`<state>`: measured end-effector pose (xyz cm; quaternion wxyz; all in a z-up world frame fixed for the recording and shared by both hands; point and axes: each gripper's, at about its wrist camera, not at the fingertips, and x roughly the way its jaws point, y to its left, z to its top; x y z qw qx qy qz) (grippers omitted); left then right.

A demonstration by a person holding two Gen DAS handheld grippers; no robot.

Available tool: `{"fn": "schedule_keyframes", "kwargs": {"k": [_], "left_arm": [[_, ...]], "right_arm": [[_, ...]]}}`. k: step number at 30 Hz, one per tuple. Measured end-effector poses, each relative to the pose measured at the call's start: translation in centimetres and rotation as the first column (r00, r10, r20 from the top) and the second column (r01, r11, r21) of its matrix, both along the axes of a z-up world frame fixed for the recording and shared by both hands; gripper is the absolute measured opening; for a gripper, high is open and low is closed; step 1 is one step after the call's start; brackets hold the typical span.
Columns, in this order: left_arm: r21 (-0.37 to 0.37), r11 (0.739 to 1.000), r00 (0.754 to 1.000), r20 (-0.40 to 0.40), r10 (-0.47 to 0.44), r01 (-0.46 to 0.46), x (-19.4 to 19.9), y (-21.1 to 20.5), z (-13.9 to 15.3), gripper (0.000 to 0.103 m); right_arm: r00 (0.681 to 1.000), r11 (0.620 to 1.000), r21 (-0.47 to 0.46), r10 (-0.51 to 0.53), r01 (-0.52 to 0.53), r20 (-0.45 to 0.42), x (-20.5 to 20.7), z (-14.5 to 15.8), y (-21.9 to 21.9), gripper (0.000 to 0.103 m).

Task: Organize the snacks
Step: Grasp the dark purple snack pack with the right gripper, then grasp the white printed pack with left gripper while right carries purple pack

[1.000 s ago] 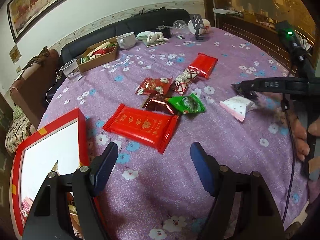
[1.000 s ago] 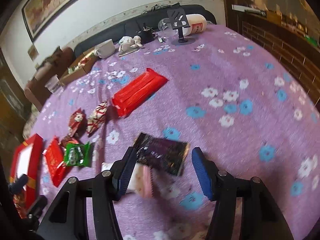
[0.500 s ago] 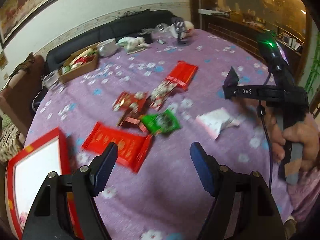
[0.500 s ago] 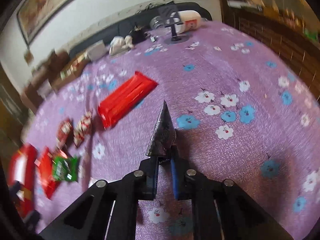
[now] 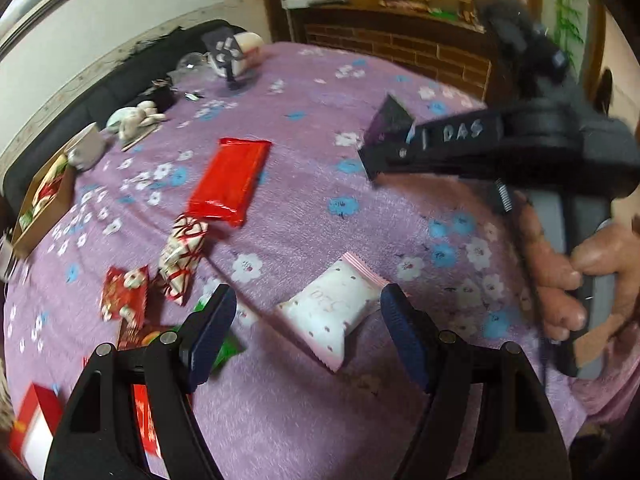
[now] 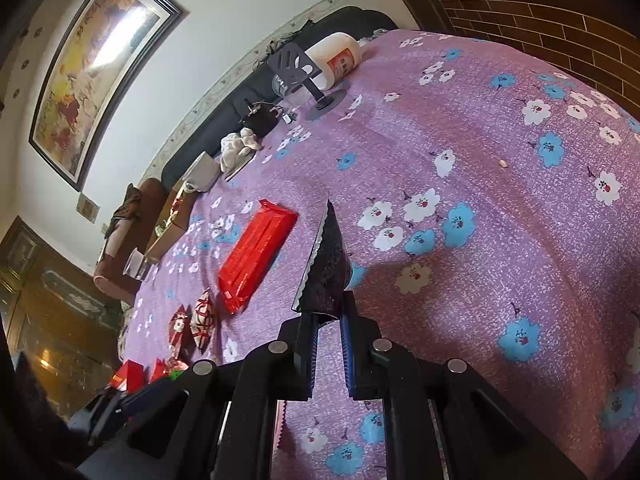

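Observation:
My right gripper (image 6: pixel 328 320) is shut on a dark purple snack packet (image 6: pixel 326 264), which it holds edge-up above the purple flowered tablecloth (image 6: pixel 500 208). The left wrist view shows that packet (image 5: pixel 390 120) in the right gripper (image 5: pixel 384 152), with a hand on the handle. My left gripper (image 5: pixel 306 320) is open over a white packet with pink dots (image 5: pixel 332 312). This packet lies flat on the cloth between the spread blue pads, which do not touch it. A long red packet (image 5: pixel 230 178) (image 6: pixel 256 254) lies further back.
A red-and-white striped packet (image 5: pixel 182 256), a small red packet (image 5: pixel 124 292) and a green packet (image 5: pixel 224 350) lie left of my left gripper. A red box (image 5: pixel 36 420) sits at the near left corner. A cardboard box (image 6: pixel 172 220), cup (image 6: pixel 204 172), phone stand (image 6: pixel 292 66) and white bottle (image 6: pixel 336 60) stand at the far edge.
My right gripper shut on the dark purple packet and lifted it off the cloth. My left gripper swung right, from the red packets to over the white dotted packet. Both views rolled.

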<state>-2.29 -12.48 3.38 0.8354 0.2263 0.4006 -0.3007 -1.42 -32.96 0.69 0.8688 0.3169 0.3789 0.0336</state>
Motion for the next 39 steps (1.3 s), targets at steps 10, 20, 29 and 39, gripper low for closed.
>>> {"fn": "schedule_keyframes", "kwargs": {"k": [10, 20, 29, 39], "left_arm": [[-0.036, 0.997, 0.989, -0.128, -0.072, 0.068, 1.5, -1.1, -2.1, 0.058], [-0.135, 0.990, 0.992, -0.125, 0.026, -0.043, 0.8, 0.4, -1.6, 0.033], [-0.250, 0.951, 0.981, 0.015, 0.192, -0.182, -4.2, 6.5, 2.9, 0.033], [-0.257, 0.868, 0.881, 0.103, 0.462, -0.425, -7.8, 15.8, 5.9, 0.033]], "right_arm": [[1.000, 1.000, 0.025, 0.006, -0.007, 0.024, -0.2, 0.3, -0.1, 0.011], [0.997, 1.000, -0.006, 0.028, -0.028, 0.067, -0.5, 1.0, 0.7, 0.011], [0.977, 0.985, -0.103, 0.152, -0.138, 0.149, -1.0, 2.3, 3.9, 0.011], [0.937, 0.950, -0.145, 0.300, -0.276, 0.180, -2.7, 3.6, 9.5, 0.011]]}}
